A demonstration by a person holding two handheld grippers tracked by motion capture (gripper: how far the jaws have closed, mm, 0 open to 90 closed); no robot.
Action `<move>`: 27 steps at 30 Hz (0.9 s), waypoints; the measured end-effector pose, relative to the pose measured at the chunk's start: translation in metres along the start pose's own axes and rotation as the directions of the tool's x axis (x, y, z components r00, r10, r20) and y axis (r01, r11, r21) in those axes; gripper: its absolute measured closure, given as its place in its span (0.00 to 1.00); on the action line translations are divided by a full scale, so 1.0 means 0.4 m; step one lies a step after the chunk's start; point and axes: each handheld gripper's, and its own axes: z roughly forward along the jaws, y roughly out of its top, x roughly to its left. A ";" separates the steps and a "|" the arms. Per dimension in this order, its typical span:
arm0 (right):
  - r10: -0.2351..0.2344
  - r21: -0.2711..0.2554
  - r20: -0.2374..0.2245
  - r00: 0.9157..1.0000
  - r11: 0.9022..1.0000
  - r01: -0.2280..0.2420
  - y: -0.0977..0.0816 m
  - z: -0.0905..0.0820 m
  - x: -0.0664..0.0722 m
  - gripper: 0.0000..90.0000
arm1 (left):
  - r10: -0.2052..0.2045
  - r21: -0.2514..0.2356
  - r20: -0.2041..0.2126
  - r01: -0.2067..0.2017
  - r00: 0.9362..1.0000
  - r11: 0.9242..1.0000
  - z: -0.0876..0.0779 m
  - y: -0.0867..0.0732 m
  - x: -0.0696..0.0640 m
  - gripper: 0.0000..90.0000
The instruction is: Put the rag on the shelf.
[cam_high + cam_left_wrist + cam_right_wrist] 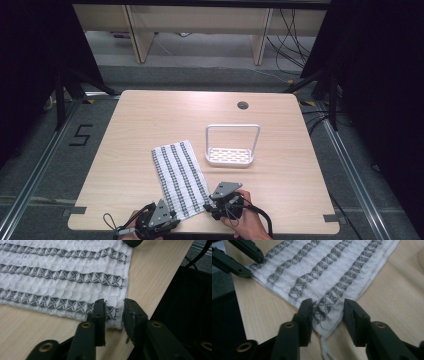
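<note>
Both claws sit at the near edge of the desk (150, 107), each straddling a near corner of the striped towel (179, 178). Left claw (114, 312) is partly spread around the near left corner, pads not yet pressing; right claw (328, 312) likewise brackets the near right corner, cloth between its jaws but unpinched. From here the towel's long axis runs away toward the white rack (231, 145).

One striped towel (180, 179) at six o'clock on one wooden table (150, 120). One white handled rack (231, 150) at center, toward three o'clock. Two grippers: left (170, 223), right (211, 206). One round cable hole (243, 105) at one o'clock.
</note>
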 end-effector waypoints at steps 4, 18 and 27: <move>0.020 0.000 0.005 1.000 1.000 -0.020 0.000 -0.001 -0.005 0.86 | -0.006 -0.017 0.034 0.007 0.999 1.000 0.006 0.002 0.004 0.94; 0.035 -0.049 -0.005 0.999 0.998 -0.035 0.014 -0.018 -0.001 0.95 | 0.009 -0.036 0.019 -0.008 1.000 0.999 -0.008 0.010 0.008 0.96; 0.001 -0.089 -0.010 1.000 0.996 -0.002 0.043 -0.042 0.002 0.96 | -0.027 -0.096 0.037 0.031 0.999 0.995 -0.044 0.026 0.012 0.96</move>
